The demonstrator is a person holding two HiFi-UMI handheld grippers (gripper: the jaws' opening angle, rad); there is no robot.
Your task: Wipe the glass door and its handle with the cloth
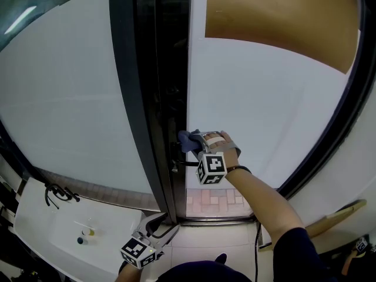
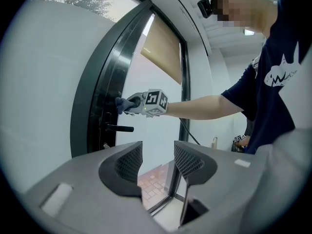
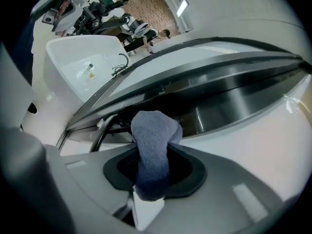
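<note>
The cloth [image 3: 152, 140], pinched fast in the jaws of the right gripper [image 3: 154, 169], sits against the dark edge of the glass door [image 1: 264, 110] just above the handle [image 2: 120, 128] — a lever jutting level from that edge, directly below the cloth. A short downward move would likely meet it. The left gripper [image 2: 157, 162] hangs low, well apart — jaws parted, holding nothing.
</note>
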